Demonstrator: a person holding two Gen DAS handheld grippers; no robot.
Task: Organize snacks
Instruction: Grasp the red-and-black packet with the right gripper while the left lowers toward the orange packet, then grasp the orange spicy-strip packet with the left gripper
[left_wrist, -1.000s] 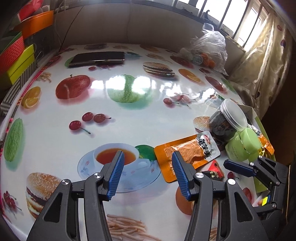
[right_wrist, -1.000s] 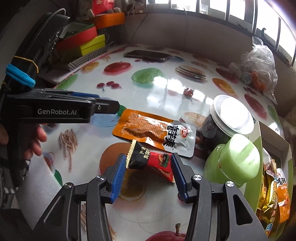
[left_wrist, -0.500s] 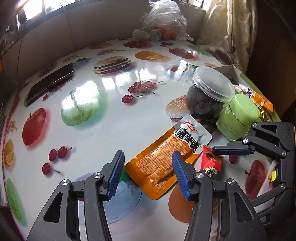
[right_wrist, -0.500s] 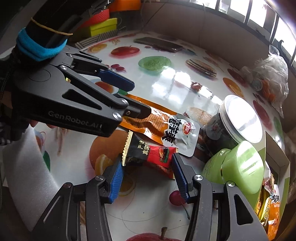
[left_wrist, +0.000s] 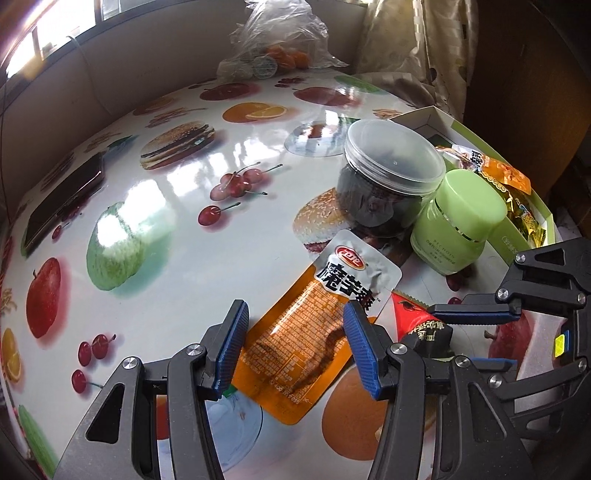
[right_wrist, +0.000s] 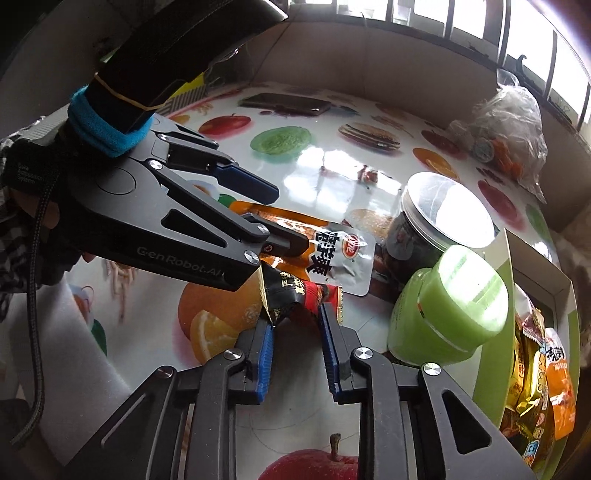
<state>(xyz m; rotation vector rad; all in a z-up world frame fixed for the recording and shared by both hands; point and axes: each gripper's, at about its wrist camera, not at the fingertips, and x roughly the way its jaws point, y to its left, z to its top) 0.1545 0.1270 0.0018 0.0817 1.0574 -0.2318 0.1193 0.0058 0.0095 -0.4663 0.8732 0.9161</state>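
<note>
An orange and silver snack pouch (left_wrist: 314, 325) lies flat on the fruit-print table; my left gripper (left_wrist: 293, 343) is open with its blue fingers on either side of the pouch's near half. The pouch also shows in the right wrist view (right_wrist: 325, 251). My right gripper (right_wrist: 295, 332) is shut on a small red and black snack packet (right_wrist: 295, 295), which crumples between the pads. That packet shows in the left wrist view (left_wrist: 421, 325) with the right gripper (left_wrist: 469, 332) around it.
A clear-lidded jar of dark snacks (left_wrist: 388, 184) and a green jar (left_wrist: 458, 221) stand beside the pouch. A green box (right_wrist: 543, 332) with several snack packets sits at the right. A phone (left_wrist: 62, 210) and a plastic bag (left_wrist: 277, 48) lie farther back.
My left gripper moved right and forward until it straddles the orange pouch. My right gripper closed in on the red and black packet, which now buckles between its pads.
</note>
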